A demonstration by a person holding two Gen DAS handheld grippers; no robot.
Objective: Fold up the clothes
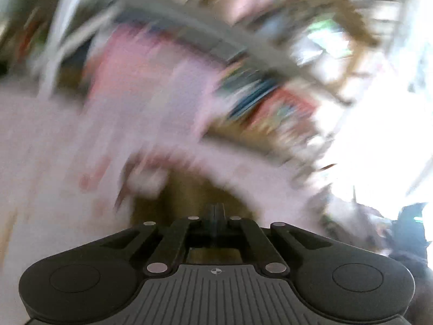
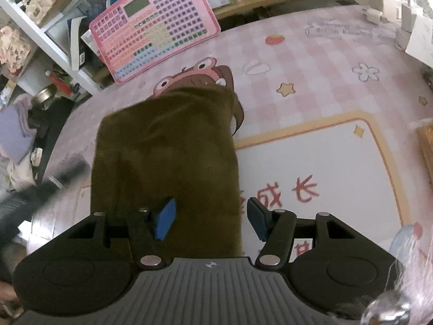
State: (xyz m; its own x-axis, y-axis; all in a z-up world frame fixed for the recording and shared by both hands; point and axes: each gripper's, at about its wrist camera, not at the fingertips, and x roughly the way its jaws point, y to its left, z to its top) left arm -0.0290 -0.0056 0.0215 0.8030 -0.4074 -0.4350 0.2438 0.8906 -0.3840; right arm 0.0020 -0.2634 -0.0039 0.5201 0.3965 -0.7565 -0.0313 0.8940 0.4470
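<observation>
A pink checked mat [image 2: 311,62] printed with cartoon figures is covering the table and serving as the folding surface, with a pink keyboard toy [image 2: 154,24] leaning against the shelving at its far edge, out of the working area. On the mat, an olive-brown garment [image 2: 167,146] is lying as a long, narrow band running away from the right wrist camera, apparently already doubled lengthwise, so I judge the fold to be partly done. The right gripper [image 2: 209,220] is hovering over the near end of the cloth with its blue pads [image 2: 165,220] spread wide, one over the fabric and one just past its right edge, grasping nothing; that stance looks suited to closing on the hem. The left wrist view is heavily smeared by motion, showing only pink blur and a brown patch. The left gripper [image 1: 215,211] has its fingers drawn tight together, and whether any cloth is pinched between them I cannot tell.
</observation>
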